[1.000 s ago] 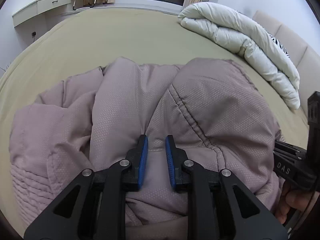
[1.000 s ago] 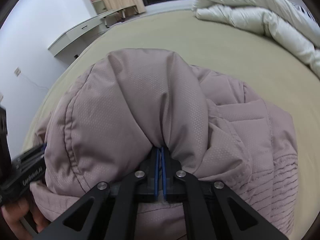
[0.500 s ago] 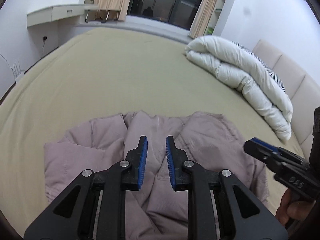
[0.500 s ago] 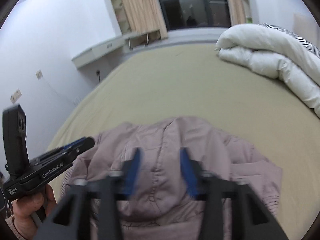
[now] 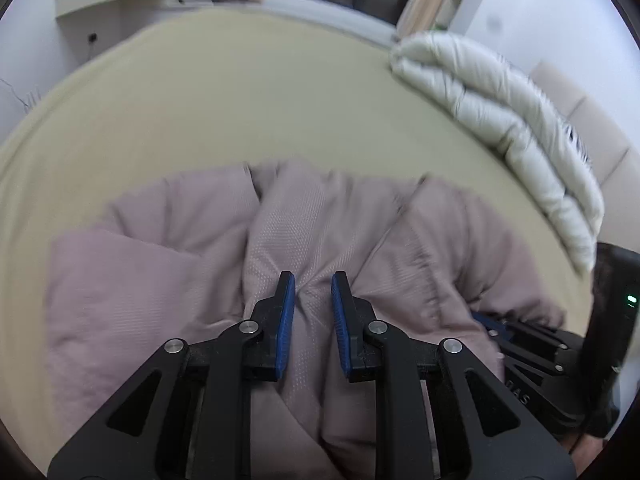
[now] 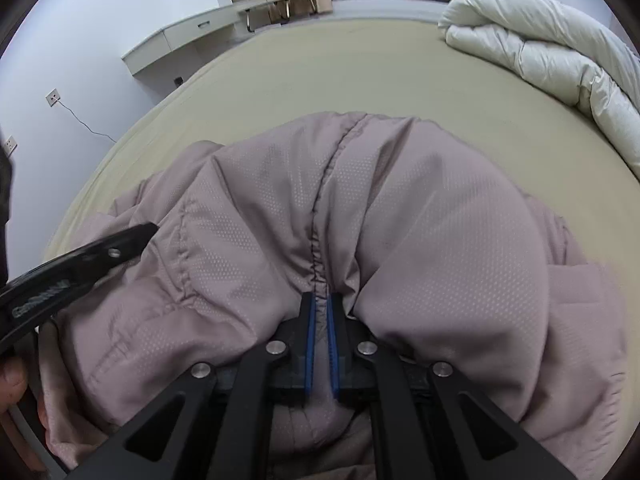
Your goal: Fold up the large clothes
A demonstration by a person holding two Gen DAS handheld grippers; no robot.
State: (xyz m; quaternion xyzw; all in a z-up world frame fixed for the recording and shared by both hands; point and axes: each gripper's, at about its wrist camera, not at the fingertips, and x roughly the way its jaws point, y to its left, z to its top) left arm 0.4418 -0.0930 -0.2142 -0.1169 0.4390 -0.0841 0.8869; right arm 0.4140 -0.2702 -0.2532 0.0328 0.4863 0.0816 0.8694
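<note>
A dusty-pink padded jacket (image 5: 360, 240) lies bunched on the beige bed (image 5: 240, 100). My left gripper (image 5: 313, 280) has its blue pads a little apart with a ridge of the jacket pinched between them; creases run into the gap. In the right wrist view, my right gripper (image 6: 319, 300) is shut on a stitched seam of the jacket (image 6: 400, 200), which bulges up around the fingers. The right gripper's body (image 5: 528, 340) shows at the jacket's right edge. The left one (image 6: 80, 264) lies against its left side, held by a hand (image 6: 12, 384).
A rolled white duvet (image 5: 500, 92) lies along the bed's right side by the padded headboard (image 5: 592, 136). A pale desk (image 6: 180, 40) and curtains stand past the far edge. Bare sheet (image 6: 360, 72) stretches beyond the jacket.
Half a second ago both views showed the jacket smaller and farther off, with the right jaws apart. Now both grippers are down close on it and the right jaws are shut on the seam.
</note>
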